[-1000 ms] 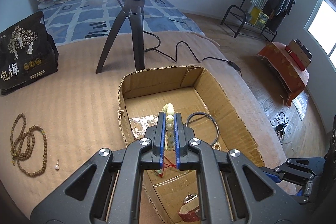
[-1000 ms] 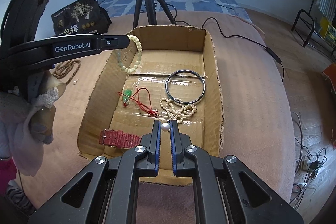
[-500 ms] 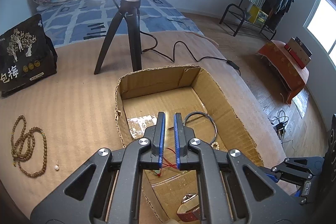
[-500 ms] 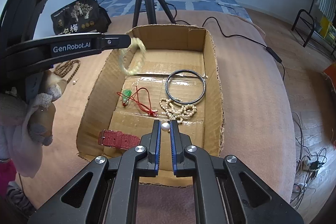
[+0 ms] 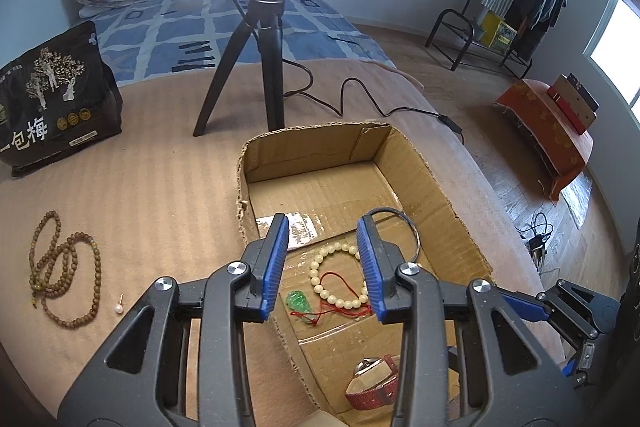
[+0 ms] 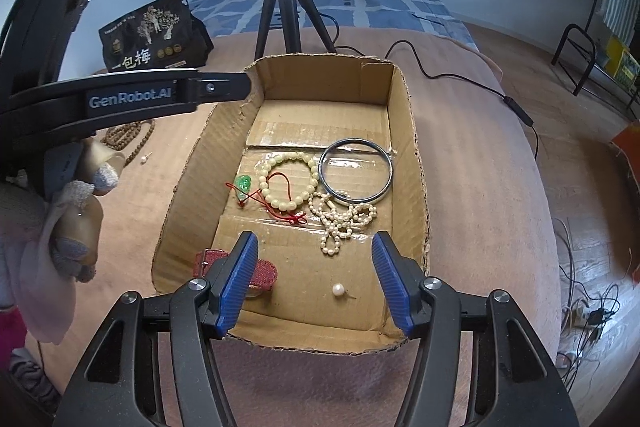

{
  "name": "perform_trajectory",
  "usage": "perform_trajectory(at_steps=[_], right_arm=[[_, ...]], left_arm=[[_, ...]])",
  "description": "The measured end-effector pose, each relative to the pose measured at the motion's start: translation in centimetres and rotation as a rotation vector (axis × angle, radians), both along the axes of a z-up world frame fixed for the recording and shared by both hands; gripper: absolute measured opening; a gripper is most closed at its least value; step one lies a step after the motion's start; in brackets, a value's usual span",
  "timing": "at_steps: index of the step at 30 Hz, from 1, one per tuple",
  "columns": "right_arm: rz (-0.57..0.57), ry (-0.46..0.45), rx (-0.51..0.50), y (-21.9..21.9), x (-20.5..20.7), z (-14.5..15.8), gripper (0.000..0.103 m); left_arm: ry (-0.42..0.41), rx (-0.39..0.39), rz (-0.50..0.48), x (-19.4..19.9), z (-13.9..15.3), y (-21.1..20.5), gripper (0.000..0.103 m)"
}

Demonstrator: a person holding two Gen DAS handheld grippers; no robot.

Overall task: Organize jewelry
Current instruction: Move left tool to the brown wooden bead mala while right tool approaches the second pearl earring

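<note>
An open cardboard box [image 6: 416, 163] [image 5: 436, 187] lies on the bed. Inside it lie a pale bead bracelet [image 6: 286, 181] [image 5: 338, 281], a green pendant on red cord [image 6: 243, 185] [image 5: 297, 301], a metal bangle [image 6: 356, 177], a pearl necklace [image 6: 340, 221], a red strap watch [image 6: 262, 273] [image 5: 374, 387] and a loose pearl earring [image 6: 338, 289]. My left gripper [image 5: 323, 263] is open and empty above the box's left side. My right gripper [image 6: 314, 279] is open and empty over the box's near end.
A brown bead mala [image 5: 64, 269] and a small pearl earring [image 5: 119, 308] lie on the bed left of the box. A black tripod [image 5: 260, 59] with its cable and a black snack bag [image 5: 52, 99] stand behind.
My left gripper opened and dropped the pale bead bracelet into the box. My right gripper opened and dropped the pearl earring onto the box floor.
</note>
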State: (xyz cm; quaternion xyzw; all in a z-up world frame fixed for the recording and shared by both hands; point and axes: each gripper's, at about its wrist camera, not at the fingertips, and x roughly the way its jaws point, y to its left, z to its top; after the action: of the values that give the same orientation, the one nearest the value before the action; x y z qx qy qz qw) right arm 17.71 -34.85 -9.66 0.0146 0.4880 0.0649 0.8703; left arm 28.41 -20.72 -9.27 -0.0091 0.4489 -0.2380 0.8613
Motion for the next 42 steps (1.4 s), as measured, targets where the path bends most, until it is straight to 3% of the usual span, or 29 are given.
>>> perform_trajectory(at_steps=[17, 31, 42], right_arm=[[0.009, -0.035, 0.041, 2.5, -0.1, 1.5, 0.059], [0.066, -0.041, 0.074, 6.9, 1.0, 2.3, 0.060], [0.129, -0.008, 0.120, 12.1, 2.9, 2.5, 0.060]], left_arm=[[-0.046, 0.030, 0.015, -1.2, 2.0, 4.7, 0.035], [-0.007, 0.065, 0.128, -0.1, 1.2, 14.2, 0.035], [0.077, 0.035, 0.247, 0.8, -0.7, 22.1, 0.035]])
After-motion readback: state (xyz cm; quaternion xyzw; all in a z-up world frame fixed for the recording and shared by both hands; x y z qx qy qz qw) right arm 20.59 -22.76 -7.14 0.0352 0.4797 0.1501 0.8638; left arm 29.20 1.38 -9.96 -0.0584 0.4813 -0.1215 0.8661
